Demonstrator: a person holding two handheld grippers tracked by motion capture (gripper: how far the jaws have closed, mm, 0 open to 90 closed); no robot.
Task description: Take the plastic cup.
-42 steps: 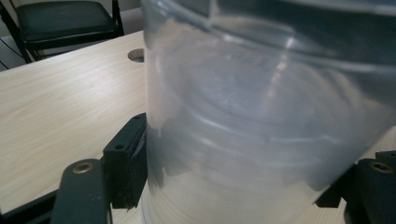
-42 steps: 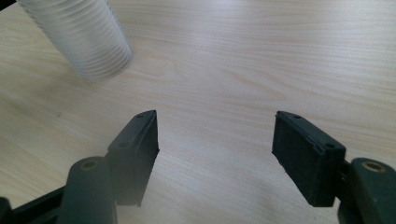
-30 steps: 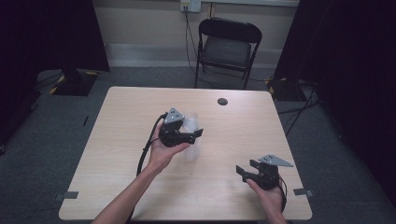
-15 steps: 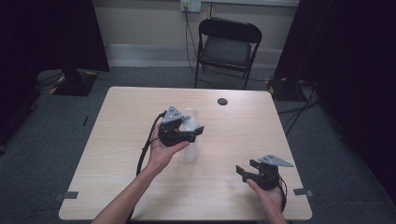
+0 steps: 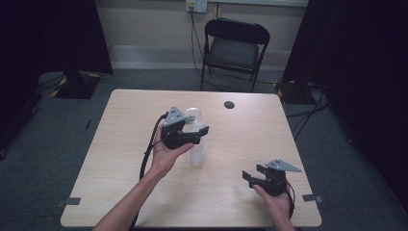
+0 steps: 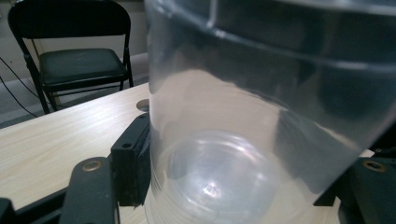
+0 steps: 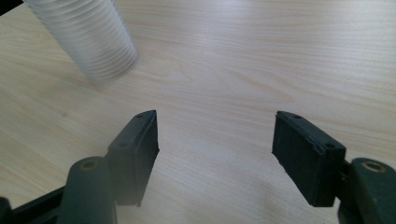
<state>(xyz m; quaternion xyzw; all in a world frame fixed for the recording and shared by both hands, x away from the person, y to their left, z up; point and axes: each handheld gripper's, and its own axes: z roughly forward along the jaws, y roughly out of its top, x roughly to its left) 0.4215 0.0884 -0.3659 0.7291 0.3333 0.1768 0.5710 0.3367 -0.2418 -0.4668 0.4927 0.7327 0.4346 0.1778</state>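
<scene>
A tall stack of clear plastic cups (image 5: 196,147) stands near the middle of the wooden table (image 5: 115,163), leaning a little. My left gripper (image 5: 198,134) is around its upper part. In the left gripper view the black pads (image 6: 133,163) press on the clear wall of the cups (image 6: 243,121), and the jaws have just been closing on them. My right gripper (image 5: 253,172) rests low near the table's front right, its jaws open (image 7: 215,154) with only bare tabletop between them. The ribbed stack of cups (image 7: 86,35) shows beyond it at the upper left.
A small dark disc (image 5: 229,104) lies on the table's far side. A black folding chair (image 5: 235,48) stands behind the table by the wall. A cable (image 5: 146,154) trails from the left gripper along the forearm.
The left gripper's jaws have drawn in slightly against the cup stack and the hand has barely shifted. The right gripper has stayed in place.
</scene>
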